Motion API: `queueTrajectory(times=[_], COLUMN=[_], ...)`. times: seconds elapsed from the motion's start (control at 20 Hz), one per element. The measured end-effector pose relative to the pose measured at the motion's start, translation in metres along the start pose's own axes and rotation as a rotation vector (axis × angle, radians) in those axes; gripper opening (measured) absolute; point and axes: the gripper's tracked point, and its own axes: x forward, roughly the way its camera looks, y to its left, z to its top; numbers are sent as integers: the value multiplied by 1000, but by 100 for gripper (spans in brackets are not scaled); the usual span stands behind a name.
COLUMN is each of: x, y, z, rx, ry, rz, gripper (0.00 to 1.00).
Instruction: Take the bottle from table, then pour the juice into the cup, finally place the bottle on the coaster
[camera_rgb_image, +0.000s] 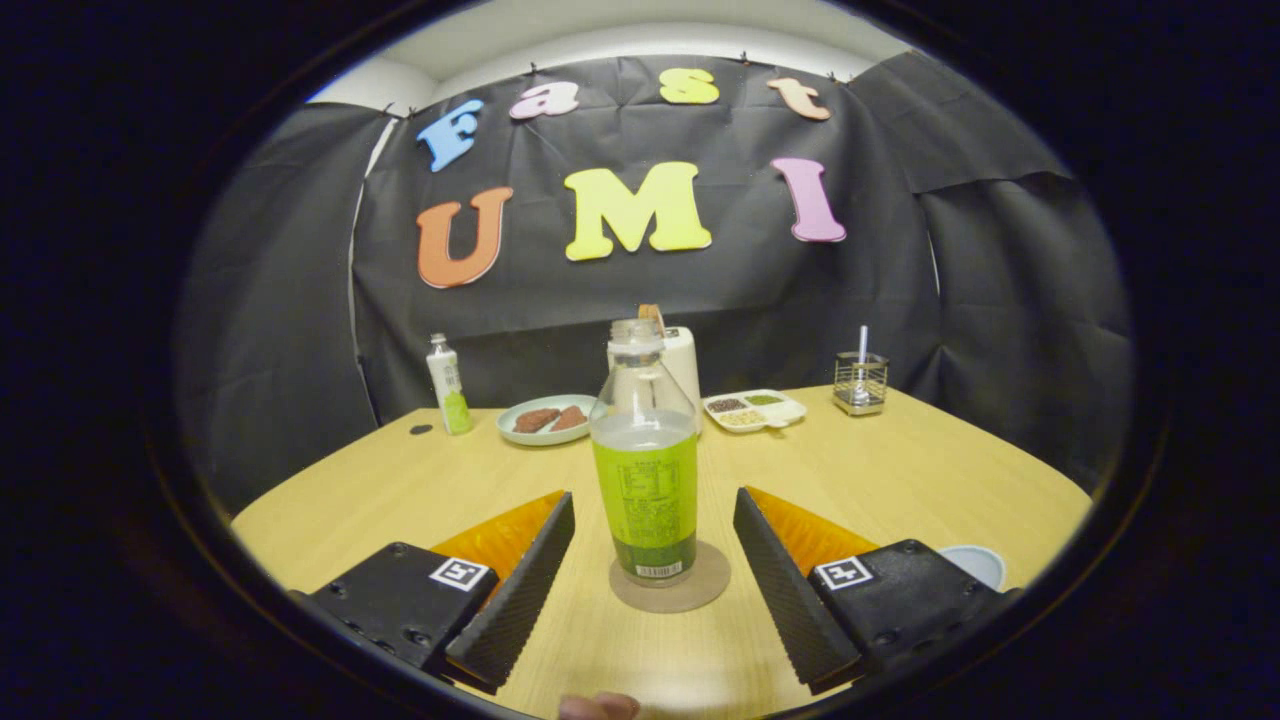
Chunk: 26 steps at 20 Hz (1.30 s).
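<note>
An uncapped clear bottle (645, 460) with a green label, holding some pale juice, stands upright on a round brown coaster (670, 580) on the wooden table (900, 470). My gripper (655, 530) is open, a finger on each side of the bottle with a gap on both sides, touching nothing. The rim of a pale cup (975, 563) peeks out behind the right finger, close to the table's near right edge.
At the far side of the table stand a small capped green bottle (449, 385), a plate with brown pieces (548, 419), a white appliance (684, 365), a divided snack tray (754, 409) and a wire holder (860, 382). A fingertip (598, 706) shows near me.
</note>
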Motion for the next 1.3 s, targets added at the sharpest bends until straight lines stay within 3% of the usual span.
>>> queueTrajectory(times=[0.25,0.6,1.3], x=[-63,-134,-183], y=[-13,6,25], z=[24,58,63], rx=[-6,-20,-76], ry=[-86,-150,-195], rz=[-49,-24,2], gripper=[100,100,100])
